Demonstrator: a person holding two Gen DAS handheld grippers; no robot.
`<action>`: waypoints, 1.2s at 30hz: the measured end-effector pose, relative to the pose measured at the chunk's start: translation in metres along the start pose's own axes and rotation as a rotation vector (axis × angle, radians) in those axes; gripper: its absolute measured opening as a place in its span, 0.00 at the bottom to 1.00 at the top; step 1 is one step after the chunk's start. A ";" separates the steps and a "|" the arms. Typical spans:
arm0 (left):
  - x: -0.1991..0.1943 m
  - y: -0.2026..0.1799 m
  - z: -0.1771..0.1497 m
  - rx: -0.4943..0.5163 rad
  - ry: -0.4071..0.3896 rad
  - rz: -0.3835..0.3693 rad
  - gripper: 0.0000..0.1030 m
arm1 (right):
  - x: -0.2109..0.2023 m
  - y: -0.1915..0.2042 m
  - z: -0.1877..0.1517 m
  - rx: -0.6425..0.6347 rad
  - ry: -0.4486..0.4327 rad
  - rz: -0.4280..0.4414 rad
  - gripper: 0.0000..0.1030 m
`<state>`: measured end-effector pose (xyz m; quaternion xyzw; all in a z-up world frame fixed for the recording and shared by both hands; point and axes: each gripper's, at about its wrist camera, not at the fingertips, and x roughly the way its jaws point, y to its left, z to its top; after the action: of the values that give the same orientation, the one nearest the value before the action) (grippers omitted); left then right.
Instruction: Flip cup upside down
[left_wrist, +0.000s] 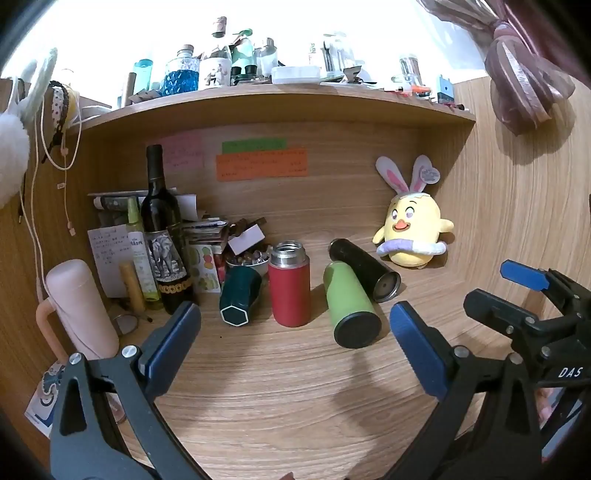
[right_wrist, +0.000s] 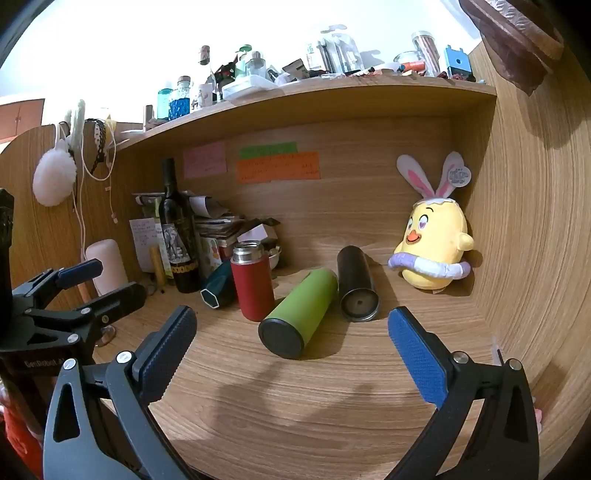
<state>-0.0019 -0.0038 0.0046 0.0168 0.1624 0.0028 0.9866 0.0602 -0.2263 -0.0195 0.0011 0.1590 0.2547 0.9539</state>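
A red cup (left_wrist: 289, 285) with a steel rim stands upright, mouth up, on the wooden desk (left_wrist: 280, 387); it also shows in the right wrist view (right_wrist: 253, 282). A green cup (left_wrist: 351, 304) (right_wrist: 299, 314) and a black cup (left_wrist: 364, 269) (right_wrist: 356, 284) lie on their sides to its right. A dark teal hexagonal cup (left_wrist: 240, 295) (right_wrist: 218, 290) leans tilted at its left. My left gripper (left_wrist: 295, 339) is open and empty, well short of the cups. My right gripper (right_wrist: 291, 343) is open and empty, in front of the green cup.
A wine bottle (left_wrist: 162, 236), papers and small clutter stand at the back left. A pink flask (left_wrist: 83, 306) stands at the left. A yellow plush chick (left_wrist: 412, 229) sits at the back right by the side wall. A crowded shelf (left_wrist: 277, 96) hangs overhead.
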 end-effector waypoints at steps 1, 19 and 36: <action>0.000 -0.001 0.000 0.000 0.000 0.000 1.00 | 0.000 0.000 0.000 -0.001 -0.001 -0.002 1.00; -0.001 -0.001 -0.002 0.002 -0.003 0.000 1.00 | -0.003 0.001 0.002 0.001 -0.004 0.001 1.00; -0.001 -0.001 -0.002 0.002 -0.005 -0.002 1.00 | -0.004 0.000 0.002 0.005 -0.004 0.000 1.00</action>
<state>-0.0034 -0.0051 0.0029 0.0176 0.1602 0.0016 0.9869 0.0579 -0.2281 -0.0160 0.0042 0.1581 0.2542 0.9541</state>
